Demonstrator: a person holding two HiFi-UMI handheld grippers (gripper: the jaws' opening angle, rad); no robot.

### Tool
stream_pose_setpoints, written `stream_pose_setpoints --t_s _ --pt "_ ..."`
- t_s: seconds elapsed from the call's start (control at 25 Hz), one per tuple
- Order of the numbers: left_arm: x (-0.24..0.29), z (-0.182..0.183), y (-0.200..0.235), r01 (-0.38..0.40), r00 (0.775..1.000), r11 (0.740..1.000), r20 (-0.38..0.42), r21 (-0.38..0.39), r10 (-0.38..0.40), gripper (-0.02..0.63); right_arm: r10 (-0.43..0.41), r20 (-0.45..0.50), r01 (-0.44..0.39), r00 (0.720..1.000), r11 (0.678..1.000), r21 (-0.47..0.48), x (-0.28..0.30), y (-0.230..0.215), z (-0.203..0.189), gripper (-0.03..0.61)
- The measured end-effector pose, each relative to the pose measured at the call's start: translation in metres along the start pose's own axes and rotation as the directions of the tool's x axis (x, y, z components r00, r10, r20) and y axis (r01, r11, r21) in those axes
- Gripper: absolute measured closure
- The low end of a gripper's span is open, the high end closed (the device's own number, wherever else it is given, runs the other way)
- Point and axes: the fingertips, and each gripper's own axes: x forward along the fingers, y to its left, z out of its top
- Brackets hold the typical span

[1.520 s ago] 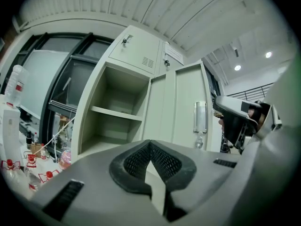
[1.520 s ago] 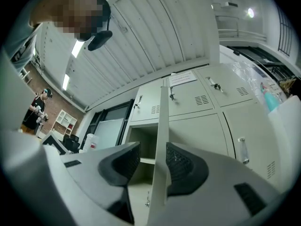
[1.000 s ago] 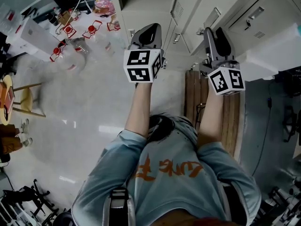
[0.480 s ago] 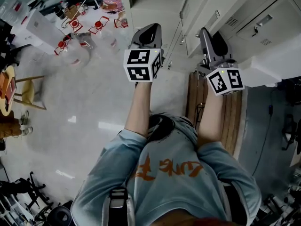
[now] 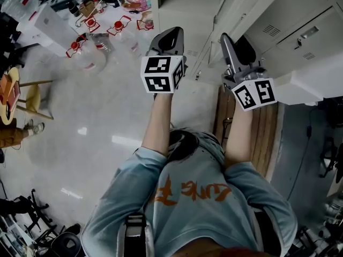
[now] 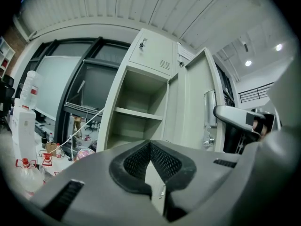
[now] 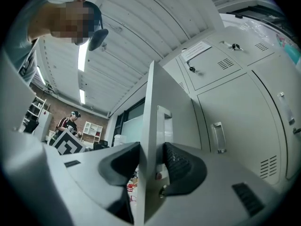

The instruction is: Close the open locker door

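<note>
The tall grey locker (image 6: 136,109) stands open with bare shelves, and its door (image 6: 195,105) is swung out to the right of the opening. In the right gripper view the door's edge (image 7: 149,121) runs upright between the jaws, and my right gripper (image 7: 151,168) is shut on it. From the head view that gripper (image 5: 228,40) sits at the door (image 5: 222,15), in front of the locker row. My left gripper (image 5: 170,36) is held beside it, facing the open compartment. Its jaws (image 6: 150,161) are shut on nothing.
Closed lockers (image 5: 300,31) line the right side. A wooden bench (image 5: 252,127) lies under my right arm. Several bottles with red labels (image 5: 91,52) and a white box (image 5: 45,25) stand on the floor at left, near a stool (image 5: 32,103). A person (image 7: 69,121) stands far off.
My right gripper's tip has swung left toward the left gripper, with the door edge in it. The view has shifted, so the lockers sit further right. The left gripper has held still.
</note>
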Motion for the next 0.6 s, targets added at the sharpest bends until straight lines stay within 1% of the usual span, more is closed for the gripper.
stream_pose_setpoints --t_s 0.16,0.36,0.6 --pt "-0.001 0.001 0.011 -0.011 1.0 1.0 0.0 0.0 0.011 0.595 0.031 -0.023 -0.031 0.999 1.0 0.0 0.013 0.013 -0.002 0.41" --pt "-0.005 0.001 0.031 -0.032 0.999 0.999 0.006 -0.005 0.032 0.595 0.063 -0.047 -0.064 0.997 0.997 -0.032 0.037 0.033 -0.011 0.422" --pt "-0.009 0.008 0.06 -0.063 0.998 0.998 0.019 -0.009 0.063 0.595 0.079 -0.048 -0.079 0.996 0.997 0.009 0.065 0.046 -0.017 0.434"
